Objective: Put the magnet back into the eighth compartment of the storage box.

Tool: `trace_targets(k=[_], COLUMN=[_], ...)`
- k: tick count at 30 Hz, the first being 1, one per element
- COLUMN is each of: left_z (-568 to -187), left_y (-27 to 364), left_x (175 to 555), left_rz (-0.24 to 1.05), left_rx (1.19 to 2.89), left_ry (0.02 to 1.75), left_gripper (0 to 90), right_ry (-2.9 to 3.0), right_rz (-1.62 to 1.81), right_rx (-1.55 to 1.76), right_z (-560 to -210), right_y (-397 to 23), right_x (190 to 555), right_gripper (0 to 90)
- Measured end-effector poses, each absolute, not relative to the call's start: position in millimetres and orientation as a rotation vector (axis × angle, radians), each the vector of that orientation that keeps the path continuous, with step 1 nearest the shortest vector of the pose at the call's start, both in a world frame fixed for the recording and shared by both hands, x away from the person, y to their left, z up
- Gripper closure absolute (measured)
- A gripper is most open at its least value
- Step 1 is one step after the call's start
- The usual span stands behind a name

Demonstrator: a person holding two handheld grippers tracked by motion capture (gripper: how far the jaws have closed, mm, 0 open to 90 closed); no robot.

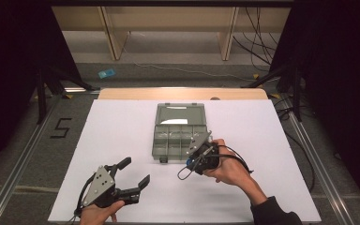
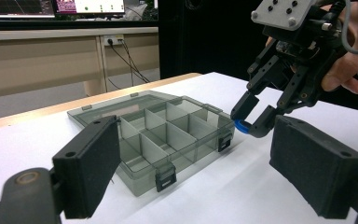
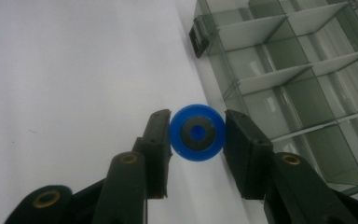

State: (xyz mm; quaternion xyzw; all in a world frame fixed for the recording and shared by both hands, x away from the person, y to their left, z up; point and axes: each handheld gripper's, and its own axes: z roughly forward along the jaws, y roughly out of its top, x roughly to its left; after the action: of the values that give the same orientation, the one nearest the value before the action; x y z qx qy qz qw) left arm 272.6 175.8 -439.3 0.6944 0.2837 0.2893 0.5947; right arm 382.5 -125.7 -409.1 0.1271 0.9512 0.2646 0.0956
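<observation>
Just off the near right corner of the open organizer box (image 3: 303,70), the right gripper (image 3: 197,133) pinches a small blue disc (image 3: 197,132) above the white tabletop (image 1: 122,136). To place it well, carry it over one compartment, lower inside the dividers, then release. The left gripper (image 1: 133,172) rests near the tabletop's near edge, jaws apart and empty.

table: white sheet (image 1: 122,140) over wooden top (image 1: 183,93) | floor: black "5" mark (image 1: 61,127), blue card (image 1: 106,73), cables (image 1: 258,42) | background: monitors (image 2: 51,7)
</observation>
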Motion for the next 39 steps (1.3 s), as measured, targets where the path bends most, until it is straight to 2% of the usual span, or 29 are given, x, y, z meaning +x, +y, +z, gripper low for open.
trace_targets(k=[35, 37, 39], left_z=[-439.9, -438.3, -439.9], left_y=[174.2, 178.0, 175.3], left_x=[270.6, 275.8, 271.4], left_rz=[0.657, 0.708, 0.664], left_rx=[1.607, 1.627, 1.607], left_ry=[0.677, 0.6, 0.674], left_gripper=[15.8, 15.8, 15.8], right_ry=[2.687, 2.698, 2.684], right_rz=[0.799, 0.793, 0.798], right_rx=[0.522, 0.529, 0.54], right_z=[-407.2, -406.7, -407.5], right_y=[-152.2, -153.1, -153.9], right_x=[406.9, 407.8, 409.6], right_gripper=[62.7, 62.7, 62.7])
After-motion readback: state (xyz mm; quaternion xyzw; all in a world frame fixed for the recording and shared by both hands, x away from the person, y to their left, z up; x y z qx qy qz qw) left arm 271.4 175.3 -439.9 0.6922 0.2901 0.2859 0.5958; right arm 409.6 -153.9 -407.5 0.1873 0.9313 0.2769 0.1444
